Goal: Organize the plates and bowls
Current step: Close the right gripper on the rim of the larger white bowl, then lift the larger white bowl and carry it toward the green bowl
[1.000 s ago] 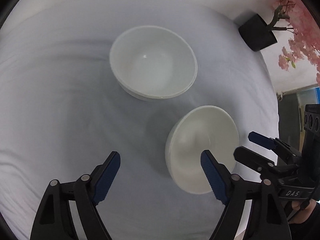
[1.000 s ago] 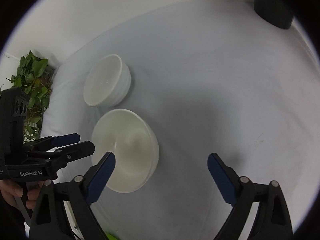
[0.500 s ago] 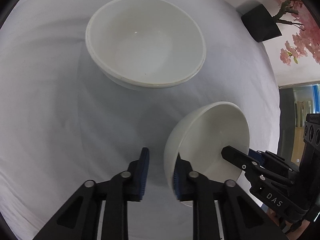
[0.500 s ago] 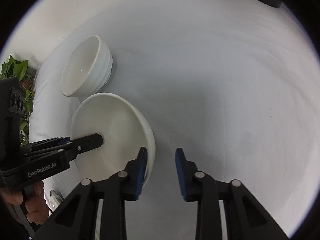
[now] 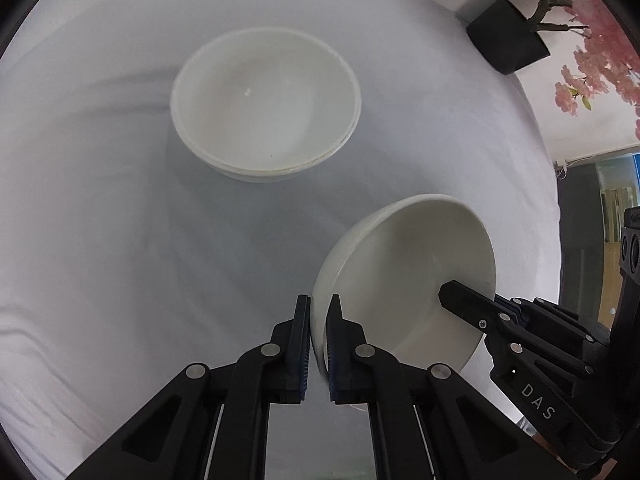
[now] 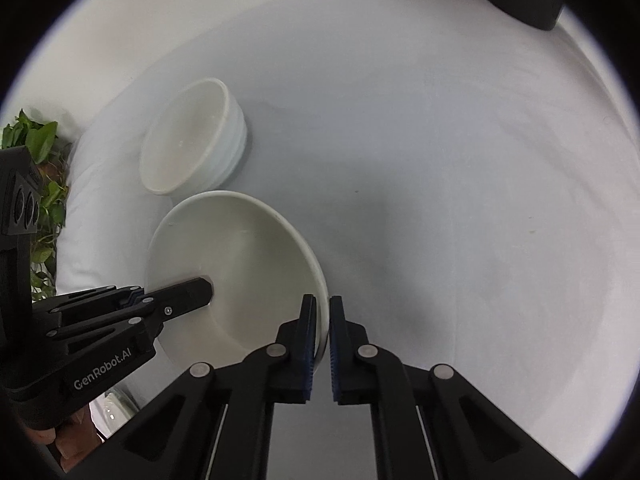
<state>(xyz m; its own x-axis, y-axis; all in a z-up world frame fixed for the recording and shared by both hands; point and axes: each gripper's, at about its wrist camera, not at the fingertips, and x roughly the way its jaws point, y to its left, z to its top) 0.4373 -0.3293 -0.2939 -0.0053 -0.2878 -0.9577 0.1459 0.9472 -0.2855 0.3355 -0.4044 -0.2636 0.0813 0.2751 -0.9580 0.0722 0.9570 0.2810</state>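
Held bowl: plain white, glossy, shallow with a wide flaring wall and a small flat bottom; interior holds nothing visible. It is tilted, its mouth turned toward the right side of the left wrist view, and appears raised off the white tablecloth. Left gripper: fingers narrowed onto the rim, 1 blue pad outside the wall and 1 inside, clamping the near-left edge. Right gripper: same narrow grip on the opposite rim edge, the wall pinched between its 2 pads; in the left wrist view 1 of its black fingers reaches into the bowl's interior. So the bowl hangs between 2 grippers, each on its own side of the rim. Beyond it, well apart in the left wrist view, sits the stacked bowls: upright on the cloth, 2 rims visible 1 inside the other, the top interior showing only a small highlight. In the right wrist view the stack's ribbed outer wall shows just past the held bowl's far rim; touching or not cannot be told. Black pot with pink blossom branch stands at the far right corner; green leafy plant at the left edge.
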